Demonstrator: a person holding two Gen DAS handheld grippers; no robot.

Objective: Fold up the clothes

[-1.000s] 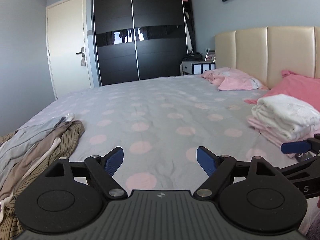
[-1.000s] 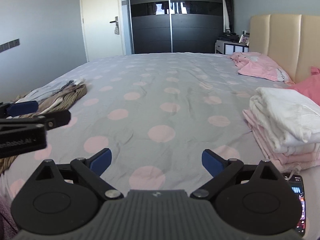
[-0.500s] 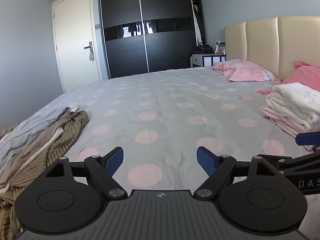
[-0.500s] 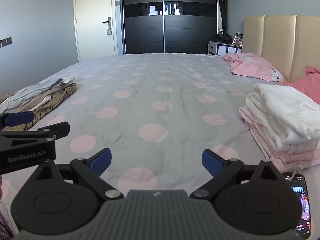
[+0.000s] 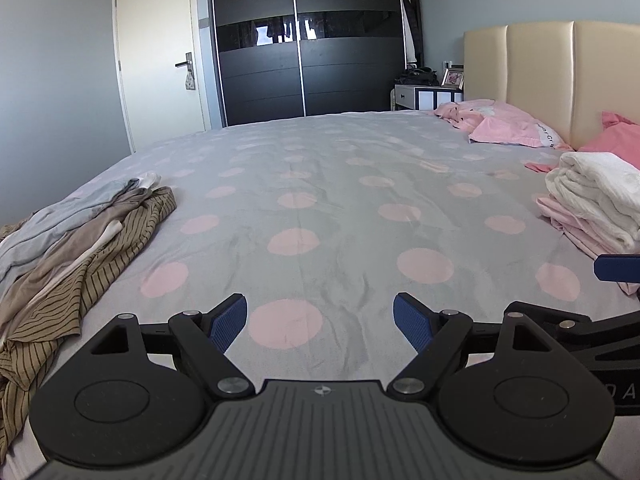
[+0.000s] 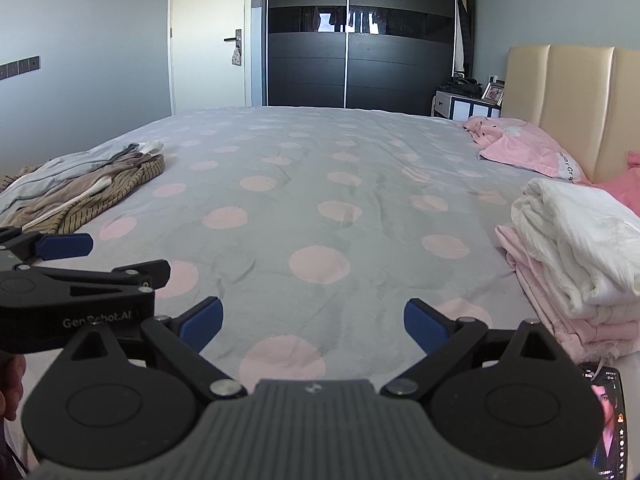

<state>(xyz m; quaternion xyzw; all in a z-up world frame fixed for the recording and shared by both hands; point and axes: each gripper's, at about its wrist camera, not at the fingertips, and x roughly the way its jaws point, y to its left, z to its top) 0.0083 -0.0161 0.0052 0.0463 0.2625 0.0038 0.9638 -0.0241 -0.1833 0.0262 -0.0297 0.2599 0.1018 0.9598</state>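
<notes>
A heap of unfolded clothes, brown striped, beige and pale blue [image 5: 80,248], lies at the bed's left edge; it also shows in the right wrist view [image 6: 84,184]. A folded stack of white and pink clothes [image 5: 596,204] sits at the right, also in the right wrist view [image 6: 572,256]. My left gripper [image 5: 320,322] is open and empty above the grey dotted bedspread [image 5: 320,200]. My right gripper [image 6: 312,320] is open and empty too. Each gripper sees the other at its side.
A phone [image 6: 608,412] lies on the bed by the folded stack. Pink pillows [image 5: 508,128] lie against the beige headboard [image 5: 560,76]. A black wardrobe [image 5: 304,48], a white door [image 5: 160,76] and a nightstand [image 5: 424,96] stand beyond the bed.
Both views have shifted left and risen a little: the unfolded heap shows more, the folded stack sits further right. Both grippers stay open and empty.
</notes>
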